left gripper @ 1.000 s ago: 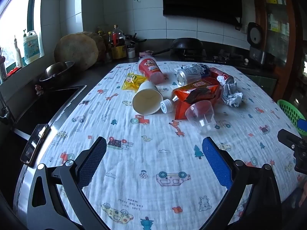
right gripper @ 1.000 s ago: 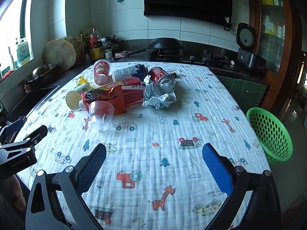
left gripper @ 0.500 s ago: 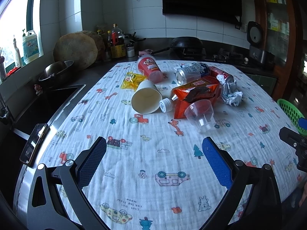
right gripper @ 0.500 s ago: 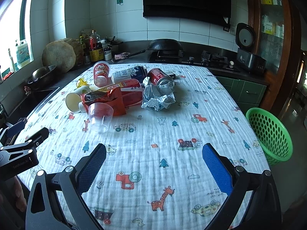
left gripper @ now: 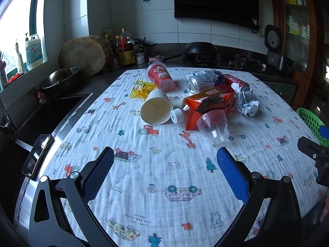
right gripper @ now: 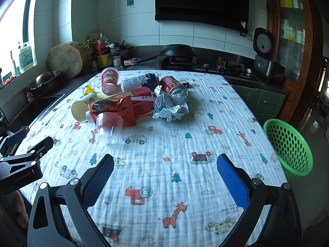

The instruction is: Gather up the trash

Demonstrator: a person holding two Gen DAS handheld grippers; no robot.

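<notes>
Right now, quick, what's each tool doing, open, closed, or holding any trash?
Left tool: open, holding nothing, over the tablecloth.
Right tool: open, holding nothing, over the tablecloth.

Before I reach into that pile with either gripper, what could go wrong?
1. The clear plastic cup lies on its side nearest both open grippers; a nudge may roll it away.
2. The red can rests against the crumpled paper; pulling one may shift the other.
3. The green basket sits beyond the table's right edge, so drops could miss it.
</notes>
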